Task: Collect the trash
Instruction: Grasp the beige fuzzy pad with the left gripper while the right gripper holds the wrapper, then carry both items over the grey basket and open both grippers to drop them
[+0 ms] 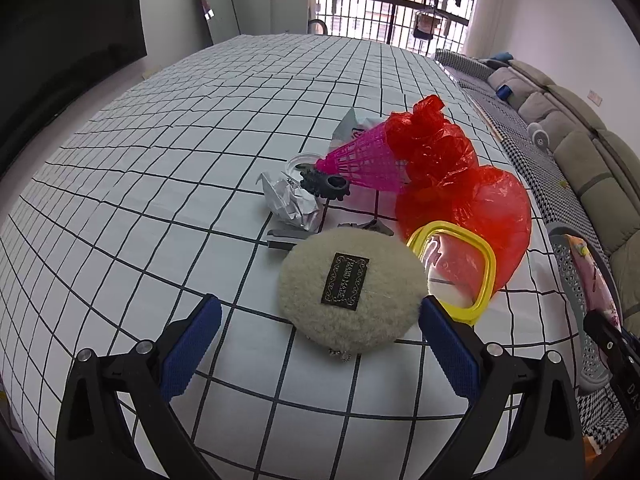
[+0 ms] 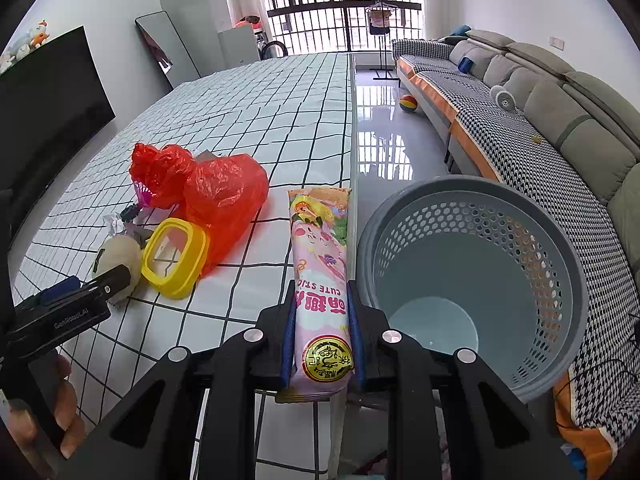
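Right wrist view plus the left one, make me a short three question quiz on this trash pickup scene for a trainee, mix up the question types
1. True or false: the right gripper is shut on the pink snack wrapper.
2. Multiple choice: what lies between the open fingers of the left gripper? A) the red plastic bag B) the fuzzy beige pad C) the crumpled white paper
3. Fill in: the grey perforated basket stands to the ____ of the checked table in the right wrist view.

Key: 1 true; 2 B; 3 right
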`<move>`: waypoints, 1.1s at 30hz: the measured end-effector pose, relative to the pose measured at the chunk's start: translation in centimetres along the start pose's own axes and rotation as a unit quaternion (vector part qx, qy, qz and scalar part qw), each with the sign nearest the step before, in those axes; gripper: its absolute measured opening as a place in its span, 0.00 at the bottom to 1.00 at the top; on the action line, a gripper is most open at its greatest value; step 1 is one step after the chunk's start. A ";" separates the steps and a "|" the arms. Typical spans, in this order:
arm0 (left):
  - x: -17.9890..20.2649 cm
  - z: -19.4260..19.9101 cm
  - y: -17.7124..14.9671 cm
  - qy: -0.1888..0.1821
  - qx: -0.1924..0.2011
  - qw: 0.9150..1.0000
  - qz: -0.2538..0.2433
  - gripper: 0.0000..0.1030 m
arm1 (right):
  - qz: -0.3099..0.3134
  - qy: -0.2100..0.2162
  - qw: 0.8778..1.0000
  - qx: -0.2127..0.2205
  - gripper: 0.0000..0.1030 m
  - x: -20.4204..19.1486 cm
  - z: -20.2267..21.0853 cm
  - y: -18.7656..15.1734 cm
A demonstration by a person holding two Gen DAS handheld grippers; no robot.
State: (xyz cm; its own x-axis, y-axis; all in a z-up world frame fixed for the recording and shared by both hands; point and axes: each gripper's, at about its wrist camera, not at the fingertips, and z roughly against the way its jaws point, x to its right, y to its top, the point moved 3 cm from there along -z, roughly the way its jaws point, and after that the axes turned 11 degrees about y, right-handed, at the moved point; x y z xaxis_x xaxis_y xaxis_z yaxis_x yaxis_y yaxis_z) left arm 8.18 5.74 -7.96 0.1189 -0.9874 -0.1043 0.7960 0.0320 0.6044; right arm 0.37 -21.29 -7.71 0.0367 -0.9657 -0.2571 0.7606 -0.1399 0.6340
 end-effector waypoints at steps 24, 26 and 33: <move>-0.8 4.0 0.5 0.000 0.039 0.999 -0.018 0.57 | 0.002 0.007 1.000 0.007 0.21 -0.1 1.0 -0.1; -0.4 5.2 1.0 -0.004 0.050 0.999 -0.019 0.57 | 0.000 0.008 1.000 0.011 0.21 0.2 1.5 0.0; 4.4 8.9 2.6 -0.037 0.086 0.994 -0.049 0.57 | -0.017 0.002 0.999 0.027 0.21 3.0 4.1 0.3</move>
State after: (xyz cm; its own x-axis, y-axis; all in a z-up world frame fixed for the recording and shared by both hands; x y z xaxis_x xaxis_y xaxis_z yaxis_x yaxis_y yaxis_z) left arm 5.53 0.09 0.15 -0.0028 -0.9935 -0.1141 0.6869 -0.0849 0.7218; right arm -1.96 -25.14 -5.36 0.0144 -0.9593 -0.2819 0.7249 -0.1842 0.6637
